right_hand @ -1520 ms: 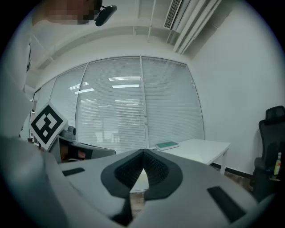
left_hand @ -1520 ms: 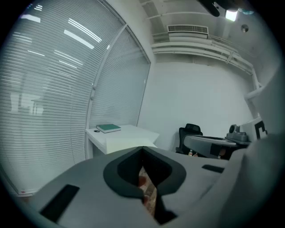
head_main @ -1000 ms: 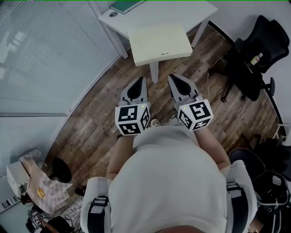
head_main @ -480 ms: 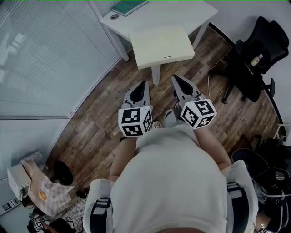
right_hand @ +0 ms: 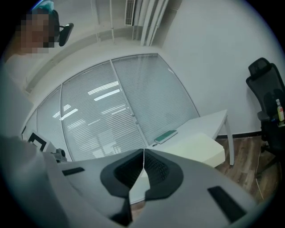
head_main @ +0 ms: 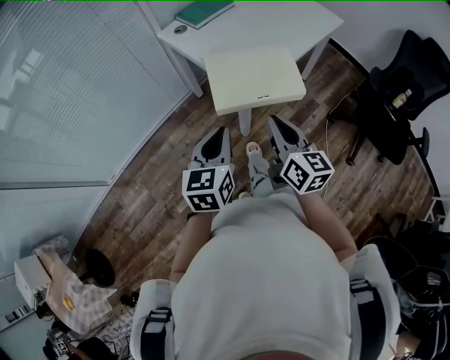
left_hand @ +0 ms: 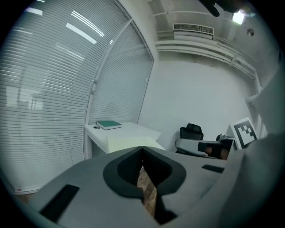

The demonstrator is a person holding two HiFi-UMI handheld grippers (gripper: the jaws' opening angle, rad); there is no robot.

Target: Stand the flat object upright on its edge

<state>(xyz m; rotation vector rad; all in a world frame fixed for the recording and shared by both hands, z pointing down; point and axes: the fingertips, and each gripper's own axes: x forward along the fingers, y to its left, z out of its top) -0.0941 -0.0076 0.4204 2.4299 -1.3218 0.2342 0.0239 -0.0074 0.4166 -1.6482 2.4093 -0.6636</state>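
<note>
Nearer than a second earlier, we stood facing the white table [head_main: 200, 36], where the green book [head_main: 204, 12] lay flat (untouched). Left gripper [head_main: 223, 131] jaws together, empty; right gripper [head_main: 273, 119] likewise. Approach step; next we judged a reach to the book needed.

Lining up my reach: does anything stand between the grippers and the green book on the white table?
Yes: the cream table stands between the left gripper, the right gripper and the green book lying flat on the white table beyond it.
</note>
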